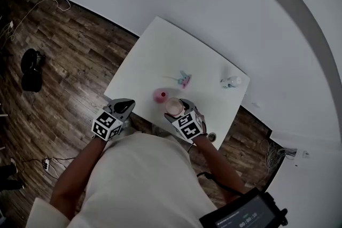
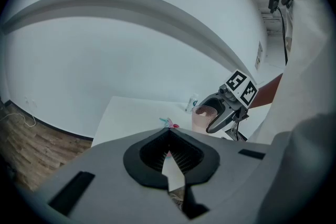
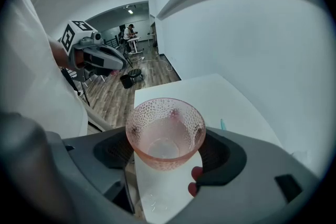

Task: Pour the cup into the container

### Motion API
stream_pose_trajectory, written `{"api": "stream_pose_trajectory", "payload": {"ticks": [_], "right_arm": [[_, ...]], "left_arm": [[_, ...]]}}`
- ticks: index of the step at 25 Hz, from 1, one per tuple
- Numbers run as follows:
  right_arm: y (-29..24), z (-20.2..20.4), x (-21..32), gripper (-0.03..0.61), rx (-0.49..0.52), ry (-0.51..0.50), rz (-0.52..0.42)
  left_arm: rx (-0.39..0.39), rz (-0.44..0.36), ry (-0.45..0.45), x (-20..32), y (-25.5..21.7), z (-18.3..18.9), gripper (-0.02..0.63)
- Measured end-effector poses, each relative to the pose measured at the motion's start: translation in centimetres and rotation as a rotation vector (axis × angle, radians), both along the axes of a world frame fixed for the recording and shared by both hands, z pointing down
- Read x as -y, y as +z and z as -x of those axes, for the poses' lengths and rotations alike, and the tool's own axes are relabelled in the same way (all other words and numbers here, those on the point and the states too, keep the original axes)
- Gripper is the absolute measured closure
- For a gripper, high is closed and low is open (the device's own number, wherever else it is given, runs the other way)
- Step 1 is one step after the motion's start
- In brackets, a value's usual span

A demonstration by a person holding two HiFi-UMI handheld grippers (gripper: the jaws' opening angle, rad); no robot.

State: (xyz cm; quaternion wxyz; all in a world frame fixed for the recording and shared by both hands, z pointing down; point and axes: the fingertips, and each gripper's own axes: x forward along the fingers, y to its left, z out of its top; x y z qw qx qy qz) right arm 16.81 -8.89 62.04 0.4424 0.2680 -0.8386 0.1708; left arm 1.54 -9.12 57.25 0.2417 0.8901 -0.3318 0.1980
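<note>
My right gripper [image 1: 179,110] is shut on a translucent pink dimpled cup [image 3: 165,132], holding it upright over the near part of the white table [image 1: 160,50]; the cup [image 1: 174,107] also shows from above and in the left gripper view [image 2: 203,118]. I cannot tell what is in it. A small pink-red round container [image 1: 160,95] stands on the table just left of the cup; a red bit of it [image 3: 195,182] peeks out under the right jaw. My left gripper [image 1: 126,107] hovers at the table's near-left edge, its jaws [image 2: 170,152] shut with nothing between them.
A small pink and teal toy [image 1: 184,79] lies mid-table beyond the container. A little clear bottle [image 1: 231,81] stands near the table's right edge. The white wall runs close behind the table. Wood floor with cables and a dark bag [image 1: 31,69] lies to the left.
</note>
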Motion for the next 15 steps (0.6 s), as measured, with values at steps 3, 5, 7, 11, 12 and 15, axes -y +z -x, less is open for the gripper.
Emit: {"api": "stream_pose_trajectory", "payload": {"ticks": [3,5,7,11,12,15], "right_arm": [[0.2,0.2,0.2,0.206,-0.023,-0.008,0.022],[0.2,0.2,0.6,0.206,-0.039,-0.014,0.032],[0.2,0.3,0.9,0.206,-0.055,-0.018,0.044],[0.8,0.9,0.6,0.206,-0.088,-0.041,0.088],[1.0,0.9,0.5,0.206,-0.099,-0.048,0.101],[1.3,1.0,0.5,0.206,-0.121,-0.063,0.132]], "left_arm": [[-0.002,0.005,-0.009,-0.1,0.0,0.7,0.603],[-0.004,0.006,-0.015,0.1,0.1,0.9,0.601],[-0.007,0.006,-0.019,0.3,0.2,1.1,0.602],[-0.013,0.009,-0.029,0.1,0.4,1.8,0.603],[-0.015,0.011,-0.030,0.2,0.4,1.8,0.603],[-0.015,0.013,-0.030,0.3,0.5,2.1,0.602]]}}
